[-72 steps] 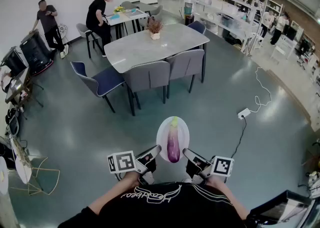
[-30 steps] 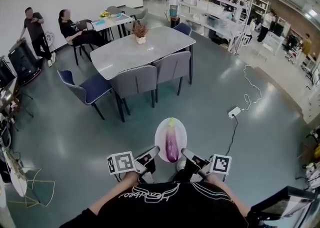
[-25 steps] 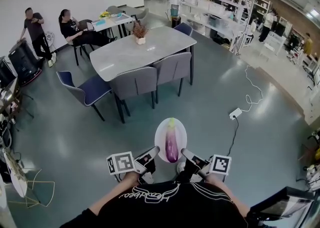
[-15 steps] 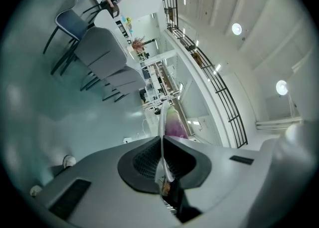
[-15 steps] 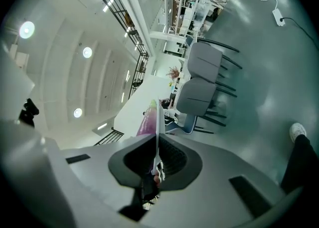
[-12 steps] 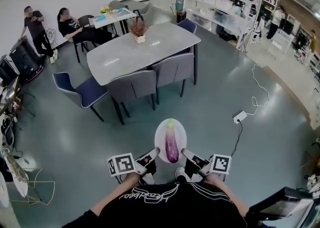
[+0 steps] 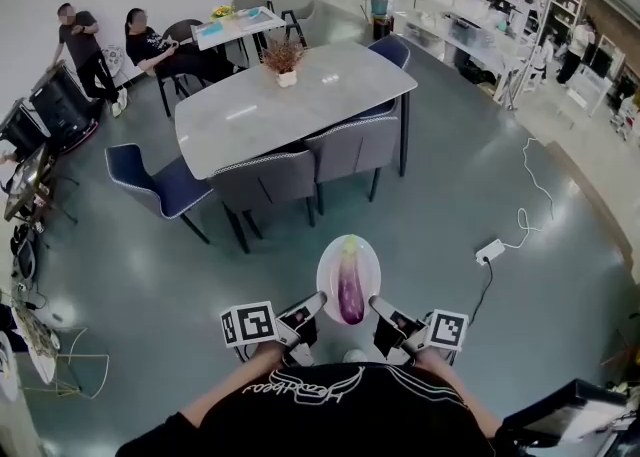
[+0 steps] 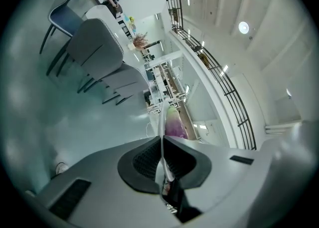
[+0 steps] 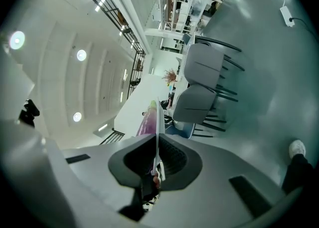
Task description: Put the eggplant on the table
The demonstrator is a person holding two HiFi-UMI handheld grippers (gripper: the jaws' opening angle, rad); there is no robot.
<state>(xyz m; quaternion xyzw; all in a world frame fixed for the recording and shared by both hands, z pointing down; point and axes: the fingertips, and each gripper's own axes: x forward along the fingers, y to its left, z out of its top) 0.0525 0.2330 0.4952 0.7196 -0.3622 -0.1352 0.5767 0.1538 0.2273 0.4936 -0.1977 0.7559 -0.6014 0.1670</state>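
A purple eggplant (image 7: 350,287) with a green tip lies on a white plate (image 7: 326,269), held over the grey floor in front of the person. My left gripper (image 7: 310,306) is shut on the plate's left rim and my right gripper (image 7: 379,306) is shut on its right rim. In the left gripper view the plate (image 8: 162,119) runs edge-on between the pads of that gripper (image 8: 161,144), with the eggplant (image 8: 173,123) beyond. The right gripper view shows the same for the right gripper (image 9: 157,144): plate (image 9: 158,117), eggplant (image 9: 147,122). The grey dining table (image 7: 320,100) stands ahead.
Two grey chairs (image 7: 268,177) (image 7: 356,146) are tucked along the table's near side, and a blue chair (image 7: 165,183) is at its left. A potted plant (image 7: 285,57) sits on the table. A power strip (image 7: 490,250) with cable lies on the floor to the right. Two people (image 7: 150,40) are at the back left.
The table and chairs have come nearer and shifted a little in the head view. Both grippers keep their hold on the plate, and the eggplant lies on it as before.
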